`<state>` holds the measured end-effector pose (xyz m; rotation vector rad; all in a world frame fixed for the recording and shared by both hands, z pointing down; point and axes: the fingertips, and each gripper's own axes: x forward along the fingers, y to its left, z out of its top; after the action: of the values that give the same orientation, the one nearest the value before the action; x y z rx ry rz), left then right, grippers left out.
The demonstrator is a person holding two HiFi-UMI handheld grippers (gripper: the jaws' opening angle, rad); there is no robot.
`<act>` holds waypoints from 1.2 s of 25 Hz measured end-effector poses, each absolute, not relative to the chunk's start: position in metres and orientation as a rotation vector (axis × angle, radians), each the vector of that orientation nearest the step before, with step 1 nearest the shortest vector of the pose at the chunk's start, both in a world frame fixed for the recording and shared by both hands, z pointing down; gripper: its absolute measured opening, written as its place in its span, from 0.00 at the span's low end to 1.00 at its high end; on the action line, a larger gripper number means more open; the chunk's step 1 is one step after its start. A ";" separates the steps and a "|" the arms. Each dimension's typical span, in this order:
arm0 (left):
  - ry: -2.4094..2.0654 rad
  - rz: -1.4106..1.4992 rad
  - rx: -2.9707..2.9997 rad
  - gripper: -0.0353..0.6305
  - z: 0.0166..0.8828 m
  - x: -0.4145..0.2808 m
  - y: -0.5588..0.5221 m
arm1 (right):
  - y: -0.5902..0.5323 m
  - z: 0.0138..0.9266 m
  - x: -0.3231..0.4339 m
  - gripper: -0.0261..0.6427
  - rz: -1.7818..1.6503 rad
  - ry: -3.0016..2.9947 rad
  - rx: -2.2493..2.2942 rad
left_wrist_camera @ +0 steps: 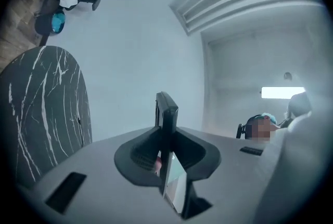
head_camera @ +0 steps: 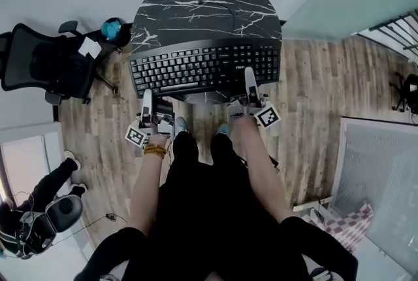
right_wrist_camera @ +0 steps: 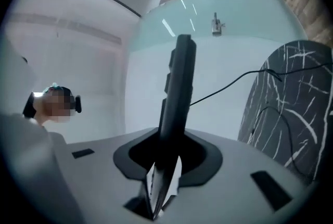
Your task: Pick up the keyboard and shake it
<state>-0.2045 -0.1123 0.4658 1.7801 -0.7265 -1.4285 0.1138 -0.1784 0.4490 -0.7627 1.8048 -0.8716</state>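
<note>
A black keyboard is held level in front of me, over the near edge of a round black marble table. My left gripper is shut on its near left corner, and my right gripper is shut on its near edge towards the right end. In the left gripper view the keyboard stands edge-on, clamped in the left gripper. The right gripper view shows the same for the keyboard in the right gripper, with a thin cable trailing off it.
A black office chair stands at the left beside a blue object. Another person sits low at the bottom left. A glass wall and a railing lie to the right, a checkered cloth at the lower right.
</note>
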 end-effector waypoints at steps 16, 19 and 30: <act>-0.904 -1.361 1.708 0.21 0.468 -0.211 -0.150 | -0.194 0.444 0.112 0.16 -1.009 1.654 -0.877; -0.801 -1.430 1.682 0.17 0.458 -0.203 -0.150 | -0.189 0.426 0.120 0.16 -0.898 1.660 -0.853; -0.626 -1.578 1.755 0.17 0.426 -0.212 -0.135 | -0.192 0.397 0.075 0.25 -0.859 1.851 -0.709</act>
<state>-0.2116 -0.1347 0.4260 1.7555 -0.6260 -1.5784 0.0748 -0.1920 0.3974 -0.7089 1.8513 -0.8592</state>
